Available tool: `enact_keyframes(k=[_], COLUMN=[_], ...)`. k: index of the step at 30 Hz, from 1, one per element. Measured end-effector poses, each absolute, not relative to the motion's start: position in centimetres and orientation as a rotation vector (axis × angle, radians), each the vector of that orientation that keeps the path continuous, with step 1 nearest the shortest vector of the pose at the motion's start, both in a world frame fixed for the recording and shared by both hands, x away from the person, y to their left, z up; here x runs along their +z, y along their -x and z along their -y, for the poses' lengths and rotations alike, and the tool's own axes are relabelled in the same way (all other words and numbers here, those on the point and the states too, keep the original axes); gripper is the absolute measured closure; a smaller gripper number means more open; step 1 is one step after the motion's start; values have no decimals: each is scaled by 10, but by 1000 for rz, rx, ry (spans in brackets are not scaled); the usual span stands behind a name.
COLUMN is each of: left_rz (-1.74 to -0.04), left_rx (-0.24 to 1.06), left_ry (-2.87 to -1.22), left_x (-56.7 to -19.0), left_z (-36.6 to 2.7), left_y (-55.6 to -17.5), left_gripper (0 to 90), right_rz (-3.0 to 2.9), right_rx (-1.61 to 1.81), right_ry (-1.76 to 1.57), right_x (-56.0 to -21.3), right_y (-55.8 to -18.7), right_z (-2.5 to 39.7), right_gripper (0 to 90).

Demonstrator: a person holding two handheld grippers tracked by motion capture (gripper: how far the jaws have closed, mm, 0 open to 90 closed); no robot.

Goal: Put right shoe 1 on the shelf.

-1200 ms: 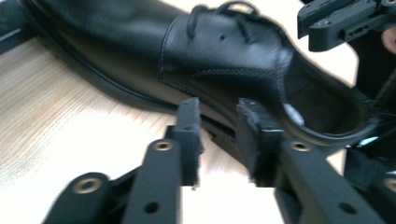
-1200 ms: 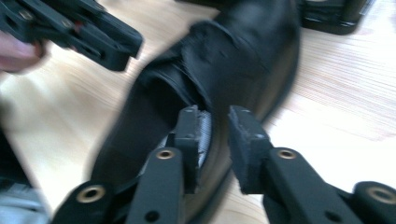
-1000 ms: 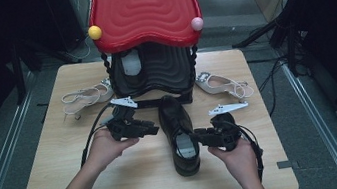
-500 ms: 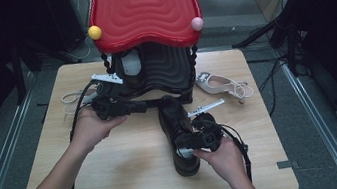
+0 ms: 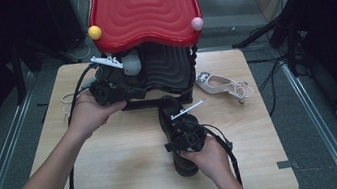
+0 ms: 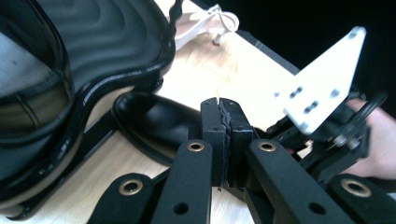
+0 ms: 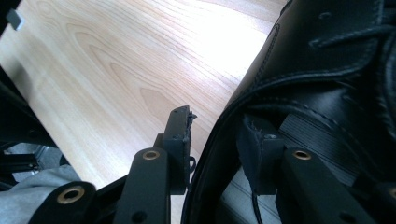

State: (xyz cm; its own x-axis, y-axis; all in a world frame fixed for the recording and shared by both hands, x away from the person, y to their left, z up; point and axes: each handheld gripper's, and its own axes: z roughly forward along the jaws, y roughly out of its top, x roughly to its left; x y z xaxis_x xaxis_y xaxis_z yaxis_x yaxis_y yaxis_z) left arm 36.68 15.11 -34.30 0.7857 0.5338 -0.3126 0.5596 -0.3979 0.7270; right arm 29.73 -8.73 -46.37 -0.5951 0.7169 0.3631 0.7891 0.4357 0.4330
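- High view: the wooden counter point(image 5: 116, 163) carries a shoe stand with a red wavy top point(image 5: 143, 7) and a black ribbed lower shelf point(image 5: 168, 69). A black leather shoe point(image 5: 175, 124) lies on the counter in front of the stand, toe toward the shelf and heel toward the person. The right gripper point(image 5: 185, 135) sits over the shoe's opening, held by the right hand point(image 5: 211, 156). The left gripper point(image 5: 128, 93) is held by the left hand point(image 5: 88, 114) at the stand's front left, just beside the shelf's edge and apart from the shoe. A pale heeled sandal point(image 5: 223, 85) lies on the counter to the right of the stand; straps of another pale sandal point(image 5: 67, 97) show at the far left.
- Left gripper view: the 2 jaws of the left gripper point(image 6: 225, 123) are pressed flat together with nothing between them. The black shoe's glossy toe point(image 6: 154, 119) lies just behind them, by the glossy rim of the black shelf point(image 6: 93, 70). The right gripper's white plate point(image 6: 322, 88) is at right, and the pale sandal point(image 6: 205, 25) lies farther back.
- Right gripper view: the right gripper point(image 7: 219, 135) has its jaws on either side of the black shoe's collar point(image 7: 224, 121), 1 jaw outside over the counter point(image 7: 102, 70) and 1 inside the shoe, closed onto the leather edge.
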Motion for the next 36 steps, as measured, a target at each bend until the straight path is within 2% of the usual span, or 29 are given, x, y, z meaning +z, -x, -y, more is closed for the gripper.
enact_keyframes(k=[17,28,36], left_rz=[-781,-777,-835], left_rx=[20,115,194], left_ry=[-2065,-2034,-2017], left_x=[-295,-243,-230], left_z=[-149,-154,-157], left_y=[-387,-407,-427], left_gripper=[897,898,898], right_rz=[2541,2509,2459], right_rx=[-799,-830,-835], right_ry=[1395,1414,1416], right_x=[-476,-481,-483], right_y=[-306,-307,-312], right_z=[80,85,89], right_gripper=[660,759,817])
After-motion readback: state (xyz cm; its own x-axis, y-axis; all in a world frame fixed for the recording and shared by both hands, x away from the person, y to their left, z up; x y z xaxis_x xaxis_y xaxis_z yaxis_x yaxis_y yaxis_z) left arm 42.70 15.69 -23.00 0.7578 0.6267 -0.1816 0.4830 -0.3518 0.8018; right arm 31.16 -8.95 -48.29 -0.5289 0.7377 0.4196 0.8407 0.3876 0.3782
